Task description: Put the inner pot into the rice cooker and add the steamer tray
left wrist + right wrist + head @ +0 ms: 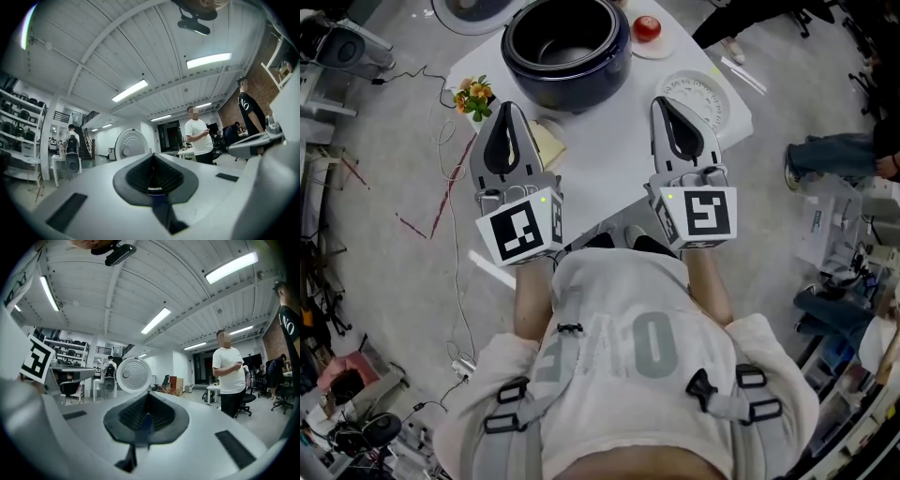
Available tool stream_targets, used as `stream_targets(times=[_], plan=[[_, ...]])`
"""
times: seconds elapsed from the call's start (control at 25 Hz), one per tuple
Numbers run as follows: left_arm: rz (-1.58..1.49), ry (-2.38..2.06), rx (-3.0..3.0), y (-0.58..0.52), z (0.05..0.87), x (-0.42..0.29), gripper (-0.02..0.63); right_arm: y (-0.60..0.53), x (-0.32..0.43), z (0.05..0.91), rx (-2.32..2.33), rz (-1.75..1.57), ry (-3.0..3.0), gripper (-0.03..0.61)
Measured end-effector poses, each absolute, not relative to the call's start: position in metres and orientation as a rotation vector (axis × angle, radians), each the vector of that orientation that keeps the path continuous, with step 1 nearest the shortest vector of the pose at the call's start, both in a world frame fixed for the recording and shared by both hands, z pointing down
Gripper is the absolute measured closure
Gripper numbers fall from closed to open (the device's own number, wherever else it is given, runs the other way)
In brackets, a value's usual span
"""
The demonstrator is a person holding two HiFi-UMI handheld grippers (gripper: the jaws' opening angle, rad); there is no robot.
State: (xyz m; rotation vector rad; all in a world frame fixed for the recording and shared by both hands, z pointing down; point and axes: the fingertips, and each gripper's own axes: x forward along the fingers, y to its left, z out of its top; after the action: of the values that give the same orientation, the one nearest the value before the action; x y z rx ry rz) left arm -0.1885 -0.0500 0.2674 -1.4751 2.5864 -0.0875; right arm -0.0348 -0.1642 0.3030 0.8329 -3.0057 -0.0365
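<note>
The dark navy rice cooker (pixel 567 42) stands open at the far side of the white table (pixel 609 169). Its inside is dark and glossy, and I cannot tell an inner pot apart from the body. Its round white lid (pixel 473 9) (pixel 130 144) (pixel 133 375) stands up behind it. A white perforated steamer tray (pixel 698 98) lies flat on the table to the right. My left gripper (pixel 508 111) (pixel 153 157) is shut and empty, just in front of the cooker on the left. My right gripper (pixel 667 103) (pixel 147 397) is shut and empty too, beside the tray's left edge.
A tomato on a small plate (pixel 648 28) sits right of the cooker. A small pot of flowers (pixel 473 94) and a yellow cloth (pixel 547 142) lie by the left gripper. Cables run across the floor at left. A person in a white shirt (pixel 230 373) stands beyond the table.
</note>
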Motion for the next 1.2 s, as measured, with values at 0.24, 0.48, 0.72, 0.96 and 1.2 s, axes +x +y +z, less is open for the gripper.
stream_targets(times=[0.24,0.48,0.72,0.96,1.2], plan=[[-0.109,2.599,-1.46,-0.063,0.268,-0.168,0.592,-0.176,-0.018,0.308,0.79,-0.038,-2.988,0.569],[-0.07,2.603,-1.494,-0.078,0.271,-0.149,0.592,-0.19,-0.007,0.304,0.791,-0.052,-2.995,0.569],[0.135,2.593,-1.631,-0.11,0.274,-0.138,0.588,-0.225,0.009,0.302,0.859,-0.068,-2.963,0.56],[0.309,2.569,-1.914,-0.16,0.303,-0.118,0.503,-0.271,0.025,0.315,0.881,-0.099,-2.85,0.429],[0.388,2.712,-2.085,-0.218,0.37,-0.083,0.463,-0.338,0.059,0.36,0.839,-0.099,-2.702,0.375]])
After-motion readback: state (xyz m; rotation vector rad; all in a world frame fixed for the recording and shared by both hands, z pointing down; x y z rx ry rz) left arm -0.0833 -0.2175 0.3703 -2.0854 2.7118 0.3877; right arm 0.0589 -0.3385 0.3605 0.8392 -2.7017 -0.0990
